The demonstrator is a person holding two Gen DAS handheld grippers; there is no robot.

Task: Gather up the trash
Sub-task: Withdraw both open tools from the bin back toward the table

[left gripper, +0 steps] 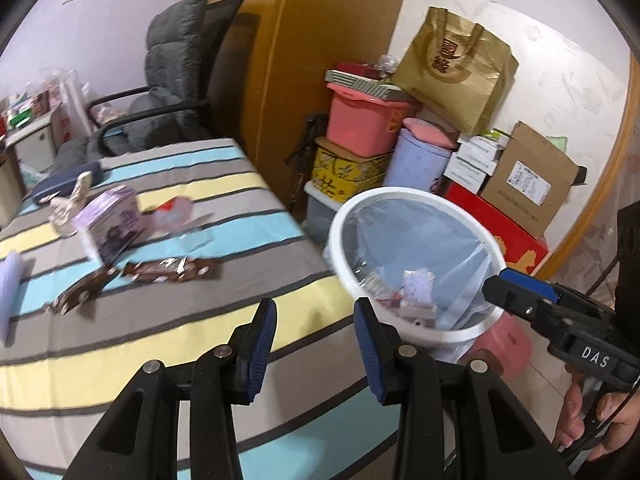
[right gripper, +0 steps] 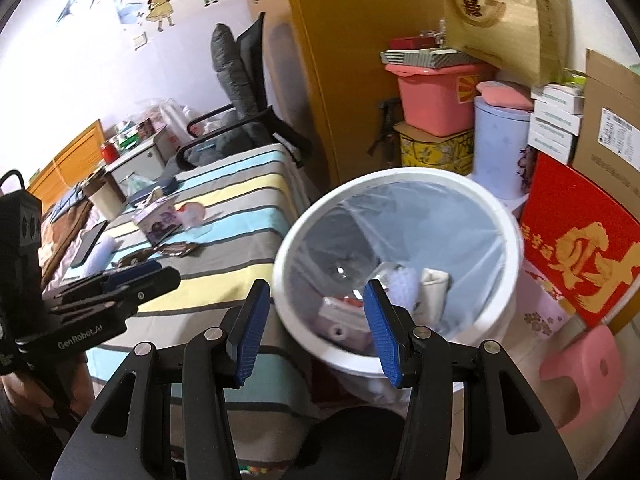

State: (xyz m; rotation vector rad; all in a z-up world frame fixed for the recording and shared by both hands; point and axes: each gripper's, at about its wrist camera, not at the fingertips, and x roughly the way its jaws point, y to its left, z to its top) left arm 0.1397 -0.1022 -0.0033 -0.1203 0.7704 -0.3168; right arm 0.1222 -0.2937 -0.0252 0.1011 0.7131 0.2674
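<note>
Fingers [left gripper: 260,344] of left gripper [left gripper: 316,308] parted to a middling gap, nothing between, poised over striped cloth [left gripper: 240,208] near its edge. Fingers [right gripper: 384,328] of right gripper [right gripper: 316,284] spread wider, likewise empty, hanging over near rim of white bin [right gripper: 400,174]; clear liner inside, a few scraps already at bottom.

Beyond left fingers, on cloth and well apart from them: brown wrapper [left gripper: 172,270], flat and crinkled; second brown wrapper [left gripper: 80,292] just to its left; purple carton [left gripper: 114,224] lying tilted just behind; pinkish packet [left gripper: 176,210] and clear plastic scrap [left gripper: 196,238] farther back.

Probably all feather-light. Wrappers likely thin, slick, springy: best pinched at a raised crumple or torn end, not flat middle, to avoid skating off or dragging cloth up too. Carton likely empty, stiff yet crushable: best taken across narrow sides or by folded top, with gentle squeeze. Clear scrap hardest: blurred, edges hard to make out. Bin just beside cloth edge, so short carry; some risk of fluttering or clinging on release.
</note>
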